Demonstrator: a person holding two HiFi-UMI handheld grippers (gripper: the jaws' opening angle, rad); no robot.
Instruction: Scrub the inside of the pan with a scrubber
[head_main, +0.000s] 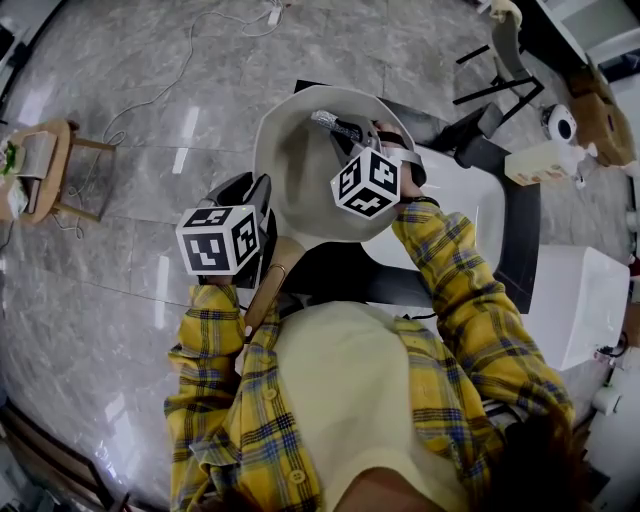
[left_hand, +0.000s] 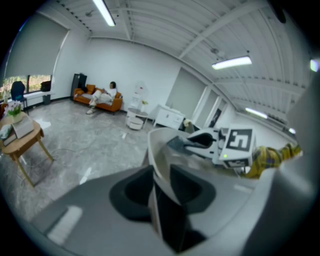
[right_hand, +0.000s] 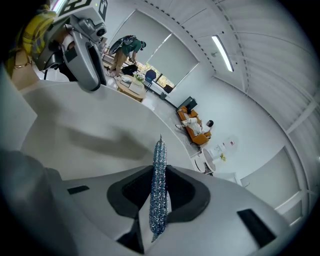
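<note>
Cream-white pan (head_main: 300, 170) is held up in the air, tilted, at the left edge of the black table (head_main: 522, 262), its hollow facing the person in the yellow plaid shirt (head_main: 455, 300). The left gripper (left_hand: 160, 186) has its jaws clamped on the pan's thin rim: in the left gripper view the pale wall stands edge-on between the two dark pads, with both pressing on it. The right gripper (right_hand: 159, 192) reaches into the pan from the other side, and its jaws are closed on a glittery blue-silver scrubber (right_hand: 159, 170), seen edge-on as a narrow strip that sticks out past the fingertips. In the head view the scrubber sits near the pan's far inner wall, just below the rim; whether it touches the surface cannot be told. A white tub (head_main: 585, 300) stands on the table's right part.
</note>
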